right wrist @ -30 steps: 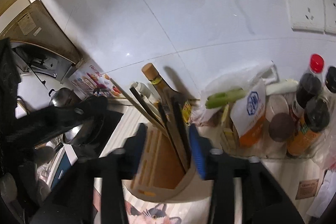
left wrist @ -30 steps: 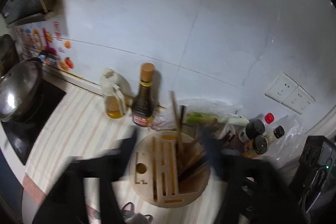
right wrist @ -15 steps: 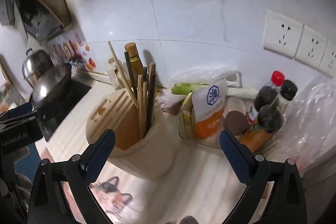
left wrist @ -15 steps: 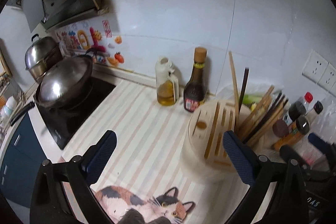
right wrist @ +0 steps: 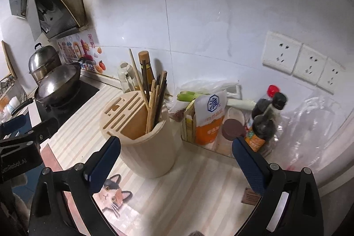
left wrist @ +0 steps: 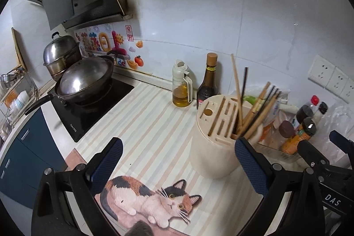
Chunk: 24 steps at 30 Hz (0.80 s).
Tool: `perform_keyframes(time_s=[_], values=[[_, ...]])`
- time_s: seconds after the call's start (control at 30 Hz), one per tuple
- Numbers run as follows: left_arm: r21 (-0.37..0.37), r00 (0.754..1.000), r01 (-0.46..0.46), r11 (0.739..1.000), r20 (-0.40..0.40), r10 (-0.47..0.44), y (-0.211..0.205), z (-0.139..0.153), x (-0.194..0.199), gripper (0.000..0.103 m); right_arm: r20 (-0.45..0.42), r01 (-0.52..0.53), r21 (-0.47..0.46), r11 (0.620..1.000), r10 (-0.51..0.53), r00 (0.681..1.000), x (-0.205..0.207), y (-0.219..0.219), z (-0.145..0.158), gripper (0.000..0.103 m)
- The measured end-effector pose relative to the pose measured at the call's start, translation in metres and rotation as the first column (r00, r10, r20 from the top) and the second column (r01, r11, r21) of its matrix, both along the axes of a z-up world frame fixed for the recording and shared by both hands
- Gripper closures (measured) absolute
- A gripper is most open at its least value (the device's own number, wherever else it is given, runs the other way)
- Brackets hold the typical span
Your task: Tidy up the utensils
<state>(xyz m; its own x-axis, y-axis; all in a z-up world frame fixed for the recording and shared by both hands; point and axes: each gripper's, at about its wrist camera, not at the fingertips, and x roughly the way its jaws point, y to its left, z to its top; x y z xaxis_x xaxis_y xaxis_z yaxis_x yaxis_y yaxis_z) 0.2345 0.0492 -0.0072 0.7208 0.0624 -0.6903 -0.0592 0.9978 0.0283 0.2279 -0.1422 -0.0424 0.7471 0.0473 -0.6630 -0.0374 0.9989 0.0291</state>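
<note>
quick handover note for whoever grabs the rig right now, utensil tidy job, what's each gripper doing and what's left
Left gripper: jaws have just opened wide, nothing between them, back from the holder.
Right gripper: the same, wide open and empty.
Utensil holder: upright on the striped counter mat, beside the condiment tray.
Chopsticks: all bunched in the holder's open compartment, leaning unevenly; its knife slots look empty.
Done: chopsticks are in the holder.
Left: no loose utensils in view; perhaps straighten the bundle.

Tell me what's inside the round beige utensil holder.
The utensil holder has a bundle of chopsticks, light wood and dark, standing in its open compartment. The slotted top looks empty. The chopsticks' lower ends are hidden inside.
</note>
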Motion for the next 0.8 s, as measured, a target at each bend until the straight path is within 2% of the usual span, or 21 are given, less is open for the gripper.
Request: perform_keyframes(time_s=[0.4, 0.8], values=[[0.016, 0.996, 0.036, 0.999, 0.086, -0.038, -0.008, 0.049, -0.102, 0.0, 0.105, 0.079, -0.016, 0.997, -0.077, 0.991, -0.111, -0.017, 0.061, 0.0], [0.005, 0.99, 0.078, 0.997, 0.117, -0.078, -0.002, 0.086, -0.19, 0.0, 0.182, 0.139, -0.02, 0.99, -0.133, 0.974, -0.229, -0.002, 0.121, 0.0]])
